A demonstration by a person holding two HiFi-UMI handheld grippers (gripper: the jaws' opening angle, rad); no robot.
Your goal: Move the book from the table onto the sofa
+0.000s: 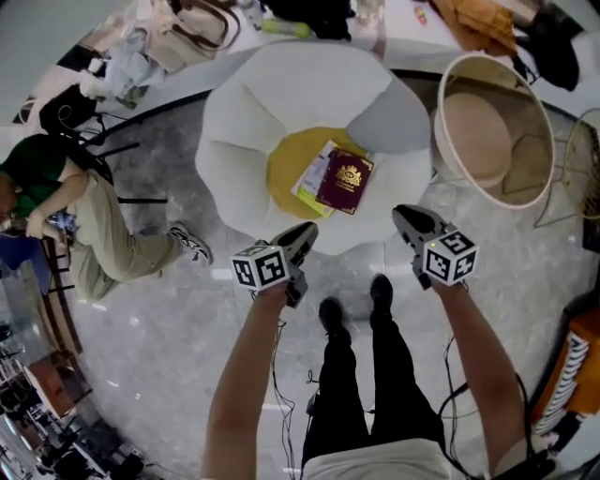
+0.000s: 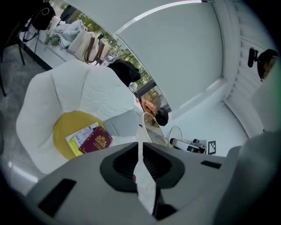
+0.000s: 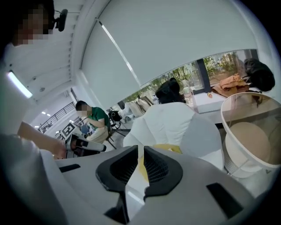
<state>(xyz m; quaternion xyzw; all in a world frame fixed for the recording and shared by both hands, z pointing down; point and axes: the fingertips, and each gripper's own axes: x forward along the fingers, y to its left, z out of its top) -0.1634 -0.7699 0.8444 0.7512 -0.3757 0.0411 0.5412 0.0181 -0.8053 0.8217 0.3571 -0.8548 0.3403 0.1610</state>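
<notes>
A maroon book [image 1: 345,178] with a gold emblem lies on the yellow seat cushion [image 1: 286,169] of a white petal-shaped sofa [image 1: 244,122]. It rests partly over a white and yellow-green booklet [image 1: 312,176]. My left gripper [image 1: 305,234] hangs above the sofa's front edge, shut and empty. My right gripper [image 1: 405,217] is beside it to the right, also shut with nothing held. In the left gripper view the book [image 2: 96,143] shows beyond the closed left gripper [image 2: 139,147]. In the right gripper view the right gripper [image 3: 140,151] hides the book; only the cushion [image 3: 169,148] shows.
A round beige tub-shaped table [image 1: 487,131] stands right of the sofa. A person in a green top [image 1: 37,178] sits at the left. My own feet [image 1: 356,305] stand in front of the sofa. Bags [image 1: 187,28] crowd the counter behind. A wire rack [image 1: 586,169] stands at the far right.
</notes>
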